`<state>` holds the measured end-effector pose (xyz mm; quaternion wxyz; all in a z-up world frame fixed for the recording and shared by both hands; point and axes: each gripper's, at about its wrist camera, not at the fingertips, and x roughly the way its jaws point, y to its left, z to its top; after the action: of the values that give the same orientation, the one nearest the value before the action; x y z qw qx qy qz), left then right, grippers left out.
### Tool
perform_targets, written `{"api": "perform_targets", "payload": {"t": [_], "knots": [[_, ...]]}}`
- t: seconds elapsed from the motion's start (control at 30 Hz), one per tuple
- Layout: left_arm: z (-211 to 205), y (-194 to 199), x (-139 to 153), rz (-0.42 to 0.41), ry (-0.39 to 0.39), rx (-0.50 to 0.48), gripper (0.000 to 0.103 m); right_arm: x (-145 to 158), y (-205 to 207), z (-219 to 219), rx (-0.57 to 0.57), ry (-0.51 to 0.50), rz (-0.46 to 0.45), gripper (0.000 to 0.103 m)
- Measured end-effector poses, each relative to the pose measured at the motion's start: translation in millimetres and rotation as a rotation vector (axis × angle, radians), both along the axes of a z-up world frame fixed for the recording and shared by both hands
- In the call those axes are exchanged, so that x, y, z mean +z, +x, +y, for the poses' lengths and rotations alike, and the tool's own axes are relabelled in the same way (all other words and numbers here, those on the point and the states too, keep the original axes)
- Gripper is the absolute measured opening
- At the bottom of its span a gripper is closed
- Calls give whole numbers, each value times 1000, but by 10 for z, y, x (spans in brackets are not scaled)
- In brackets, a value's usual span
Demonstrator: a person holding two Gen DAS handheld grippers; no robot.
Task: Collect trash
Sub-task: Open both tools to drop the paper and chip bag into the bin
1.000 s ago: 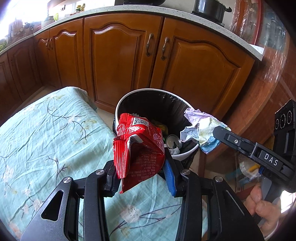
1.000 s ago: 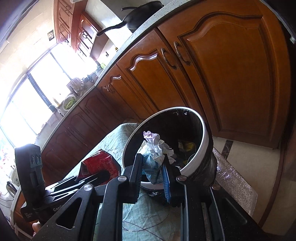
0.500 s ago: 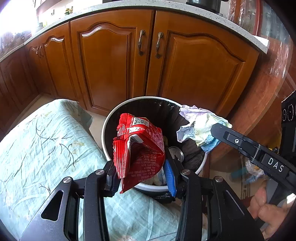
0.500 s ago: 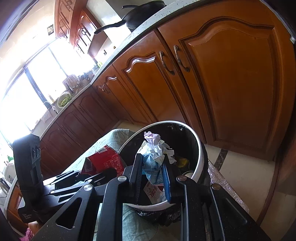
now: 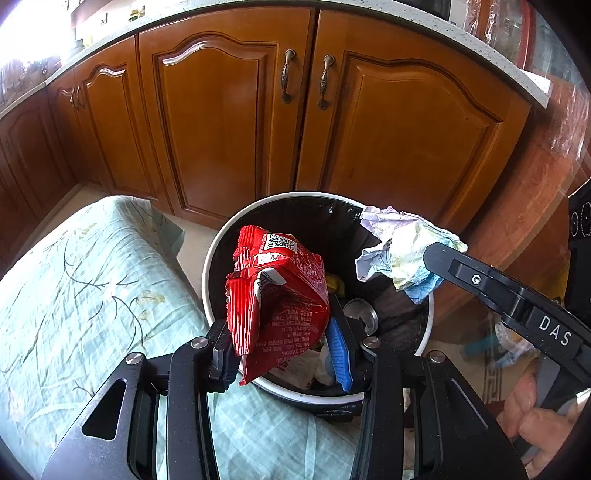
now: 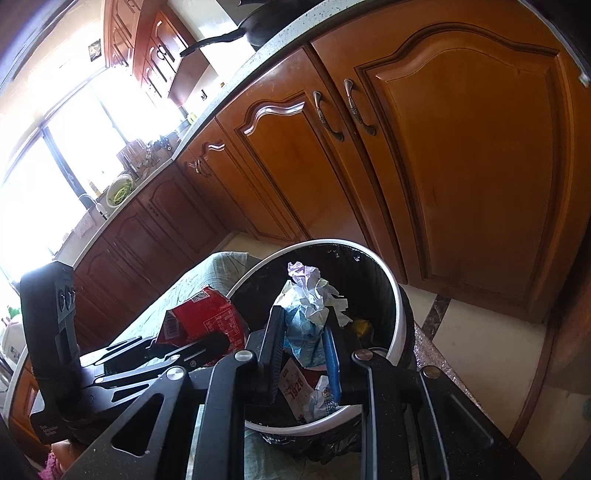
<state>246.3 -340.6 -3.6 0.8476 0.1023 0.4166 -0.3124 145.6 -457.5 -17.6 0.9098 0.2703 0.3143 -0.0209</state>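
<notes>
1. Brown wooden cabinet doors (image 5: 229, 122) under a speckled countertop (image 6: 258, 55) fill the background of both views; two metal handles (image 5: 288, 75) are seen side by side where the two nearest doors meet.
2. One left gripper (image 5: 286, 343) is seen closed on one red snack wrapper (image 5: 279, 295), which is pinched between a black finger and a blue-padded finger and stands upright above the near rim of the bin.
3. One right gripper (image 6: 304, 332) is seen closed on one crumpled wad of paper (image 6: 310, 295), white, lilac and pale blue, which is held over the mouth of the bin; in the left view the same wad (image 5: 399, 251) is seen at the tip of the right gripper (image 5: 428, 258), above the bin's far right rim.
4. One round trash bin (image 5: 210, 266) with a white rim and a black liner is placed directly below both grippers, on the floor in front of the cabinets.
5. Inside the bin, one round metal can end (image 5: 360, 314), something yellow (image 5: 334, 283) and several printed scraps (image 6: 295, 384) are seen; an exact count of the scraps cannot be made.
6. One surface covered with a pale green floral cloth (image 5: 85, 295) is seen left of the bin, touching or just beside its rim.
7. One black pan (image 6: 258, 26) is seen on the countertop, its handle pointing toward the bright window (image 6: 74, 147).
8. Fingers of one hand (image 5: 532, 417) are seen at the lower right of the left view, wrapped on the right gripper's grip.
</notes>
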Motion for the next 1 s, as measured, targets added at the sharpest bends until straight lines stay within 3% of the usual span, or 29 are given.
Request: {"api": "perform_targets", "payload": {"t": [0.63, 0.83, 1.0], "knots": [[-57, 79, -41, 14, 11, -7, 42, -35, 126, -70, -4, 2, 38, 26], [-32, 59, -17, 16, 17, 6, 55, -41, 115, -121, -17, 31, 34, 52], [97, -1, 30, 15, -8, 17, 64, -23, 40, -82, -14, 47, 26, 56]]}}
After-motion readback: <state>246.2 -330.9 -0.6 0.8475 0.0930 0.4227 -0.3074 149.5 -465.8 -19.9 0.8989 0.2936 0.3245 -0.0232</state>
